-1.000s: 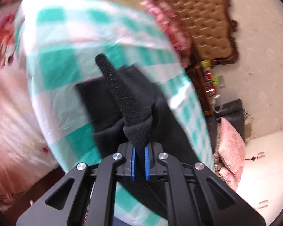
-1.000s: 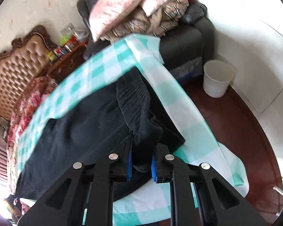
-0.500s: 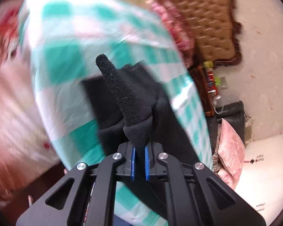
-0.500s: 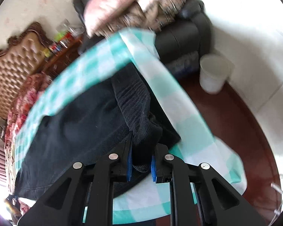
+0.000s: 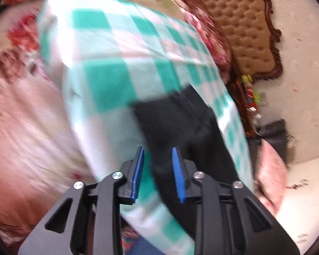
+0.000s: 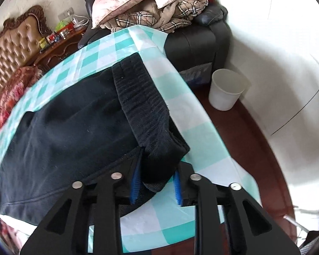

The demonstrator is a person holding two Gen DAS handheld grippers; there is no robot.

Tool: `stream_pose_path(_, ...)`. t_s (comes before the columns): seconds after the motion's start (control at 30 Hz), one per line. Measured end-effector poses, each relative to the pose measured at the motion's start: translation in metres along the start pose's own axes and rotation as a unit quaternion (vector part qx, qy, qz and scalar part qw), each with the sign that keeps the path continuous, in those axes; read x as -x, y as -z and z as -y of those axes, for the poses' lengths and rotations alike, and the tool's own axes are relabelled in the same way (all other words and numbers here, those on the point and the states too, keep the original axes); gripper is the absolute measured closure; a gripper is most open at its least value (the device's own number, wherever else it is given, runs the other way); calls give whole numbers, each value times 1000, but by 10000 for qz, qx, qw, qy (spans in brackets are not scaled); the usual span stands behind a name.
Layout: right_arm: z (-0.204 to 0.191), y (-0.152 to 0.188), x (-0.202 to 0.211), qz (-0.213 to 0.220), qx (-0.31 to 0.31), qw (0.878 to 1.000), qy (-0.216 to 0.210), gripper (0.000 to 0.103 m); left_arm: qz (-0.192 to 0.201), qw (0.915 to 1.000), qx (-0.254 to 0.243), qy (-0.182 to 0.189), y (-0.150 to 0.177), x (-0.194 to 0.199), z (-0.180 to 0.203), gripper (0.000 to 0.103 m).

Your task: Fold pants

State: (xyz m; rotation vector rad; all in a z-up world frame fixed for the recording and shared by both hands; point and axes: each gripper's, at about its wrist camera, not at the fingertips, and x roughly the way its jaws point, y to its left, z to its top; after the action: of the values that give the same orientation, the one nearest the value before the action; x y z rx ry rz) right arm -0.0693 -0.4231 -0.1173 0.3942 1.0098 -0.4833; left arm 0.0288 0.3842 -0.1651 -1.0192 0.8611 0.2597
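The checked cloth [image 5: 125,70] is blurred throughout; the black pants [image 6: 59,138] are cut off (lower left) by the frame edge.

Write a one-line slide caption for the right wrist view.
Right gripper, jaws parted around the ribbed waistband of black pants spread on a teal-checked cloth.

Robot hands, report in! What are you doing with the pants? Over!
Left gripper open, empty. Right gripper open, ribbed waistband between its fingers. Black pants lying on checkered cloth. Nothing blocking.
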Motion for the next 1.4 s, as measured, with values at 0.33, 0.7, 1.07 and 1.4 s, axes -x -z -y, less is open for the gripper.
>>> stream_pose_path(0.33,-26,-27,58,1190,800,9864,804,29,1046,9420,-3057,-907,-2,-5,123,34)
stream_pose_path(0.7,-126,-50,-41,809,2208,9696,684,23,-392,8864,-4143,-2027,-12,-126,156,46)
stream_pose_path(1.07,-104,-32,-64,586,1815,9796,628,18,-107,8794,-4630,-1105,27,-106,214,45)
stream_pose_path(1.4,-148,-41,-29,952,2151,9714,329,18,-1126,8273,-5504,20,132,-129,266,56)
